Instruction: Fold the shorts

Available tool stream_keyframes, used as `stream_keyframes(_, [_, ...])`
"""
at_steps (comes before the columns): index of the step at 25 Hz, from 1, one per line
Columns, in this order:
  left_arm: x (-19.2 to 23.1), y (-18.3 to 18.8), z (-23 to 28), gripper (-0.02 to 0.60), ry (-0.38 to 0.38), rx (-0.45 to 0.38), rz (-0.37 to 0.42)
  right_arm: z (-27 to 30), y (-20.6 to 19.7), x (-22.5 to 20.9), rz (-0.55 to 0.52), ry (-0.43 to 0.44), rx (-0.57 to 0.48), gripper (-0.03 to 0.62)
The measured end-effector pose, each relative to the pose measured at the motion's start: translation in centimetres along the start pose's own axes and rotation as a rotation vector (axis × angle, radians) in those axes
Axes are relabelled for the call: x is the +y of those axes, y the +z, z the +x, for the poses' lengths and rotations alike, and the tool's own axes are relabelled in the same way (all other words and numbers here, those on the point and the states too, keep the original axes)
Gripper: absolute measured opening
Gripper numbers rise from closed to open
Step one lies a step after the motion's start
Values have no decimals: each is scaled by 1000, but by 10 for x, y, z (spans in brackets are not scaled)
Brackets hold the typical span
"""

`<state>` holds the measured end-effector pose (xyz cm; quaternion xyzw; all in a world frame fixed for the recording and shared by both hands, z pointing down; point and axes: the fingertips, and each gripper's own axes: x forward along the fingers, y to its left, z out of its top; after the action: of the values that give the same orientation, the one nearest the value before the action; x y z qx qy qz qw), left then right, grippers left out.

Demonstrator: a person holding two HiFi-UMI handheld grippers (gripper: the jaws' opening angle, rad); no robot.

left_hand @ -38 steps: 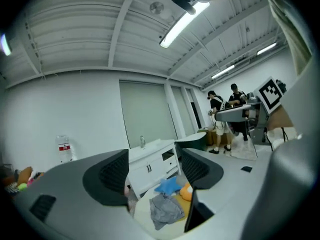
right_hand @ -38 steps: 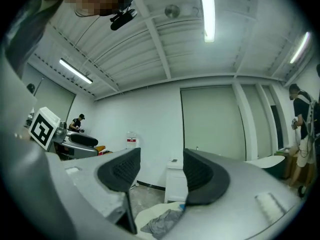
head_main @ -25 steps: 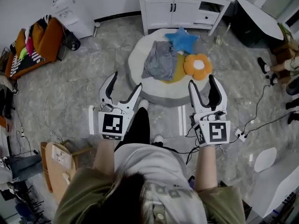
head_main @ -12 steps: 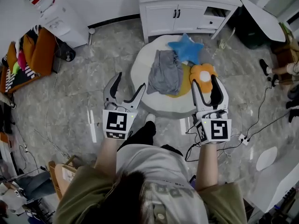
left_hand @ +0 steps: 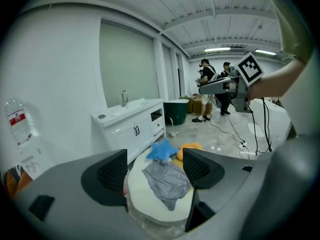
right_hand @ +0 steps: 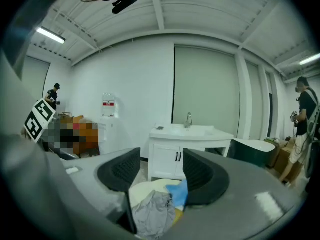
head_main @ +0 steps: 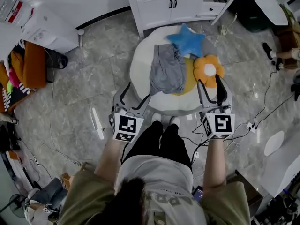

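Observation:
The grey shorts (head_main: 166, 71) lie crumpled on a round white pouf (head_main: 139, 74), partly over a yellow cushion. My left gripper (head_main: 136, 93) hovers open at the pouf's near left edge, short of the shorts. To the right, my right gripper (head_main: 210, 82) is open too, just in front of an orange flower cushion (head_main: 208, 70). In the left gripper view the shorts (left_hand: 167, 181) show between the empty jaws of the left gripper (left_hand: 154, 171). The right gripper view also frames the shorts (right_hand: 152, 214) beyond the right gripper (right_hand: 156, 171), which holds nothing.
A blue star cushion (head_main: 187, 39) lies at the pouf's far side. Behind it stands a white cabinet (head_main: 173, 3). Cables (head_main: 267, 111) trail over the floor on the right. An orange chair with clothes (head_main: 23, 64) is at the left. People stand far off (left_hand: 212, 91).
The person has stepped up to the pouf. Both grippers have moved forward and down to its near edge, jaws as wide as before.

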<state>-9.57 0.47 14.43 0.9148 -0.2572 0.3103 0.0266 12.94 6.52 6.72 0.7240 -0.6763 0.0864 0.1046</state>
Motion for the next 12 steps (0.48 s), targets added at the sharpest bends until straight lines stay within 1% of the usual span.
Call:
stream_keyframes(3, [-26, -44, 30, 333, -71, 95, 17, 10, -58, -8, 3, 28, 98, 256])
stream_keyframes(6, [-49, -87, 62, 333, -119, 168, 48, 23, -123, -8, 4, 72, 190, 256])
stream_keyframes(8, [-66, -117, 78, 333, -150, 224, 65, 28, -165, -4, 7, 99, 251, 256])
stream_keyframes(12, [-99, -174, 113, 333, -200, 315, 67, 39, -250, 10, -10, 164, 376, 256])
